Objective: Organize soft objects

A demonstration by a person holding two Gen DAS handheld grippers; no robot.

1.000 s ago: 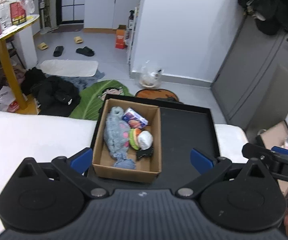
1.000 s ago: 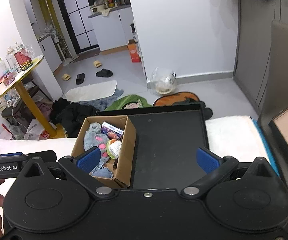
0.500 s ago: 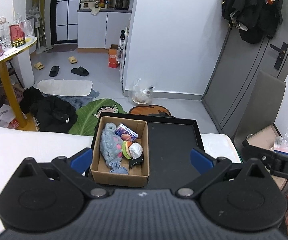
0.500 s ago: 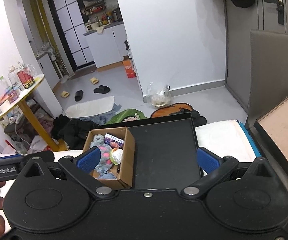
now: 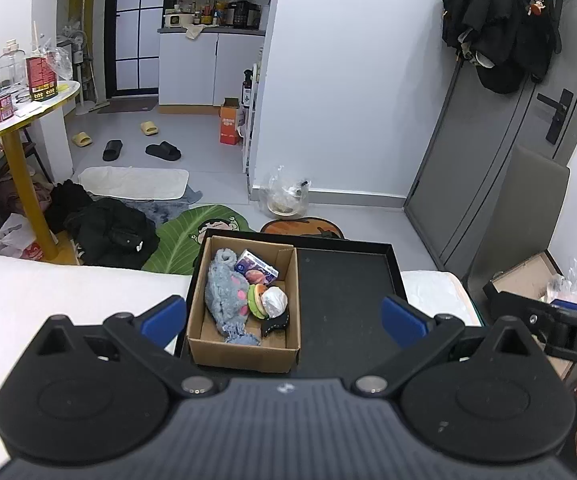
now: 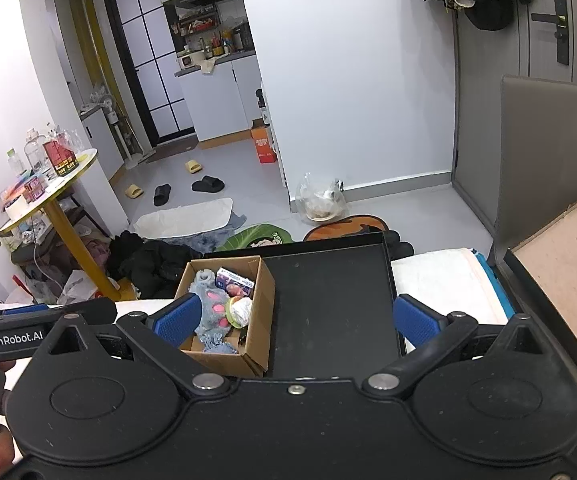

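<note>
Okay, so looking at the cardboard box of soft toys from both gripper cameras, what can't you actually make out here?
- Cardboard box floor: both views, covered by the grey plush and the other toys.
- Black item in the box: left wrist view, too small to identify; right wrist view, mostly behind the box wall.
- Grey plush's lower end: right wrist view, partly behind the right gripper's left finger.
- Printing on the small packet: too small in both views.
</note>
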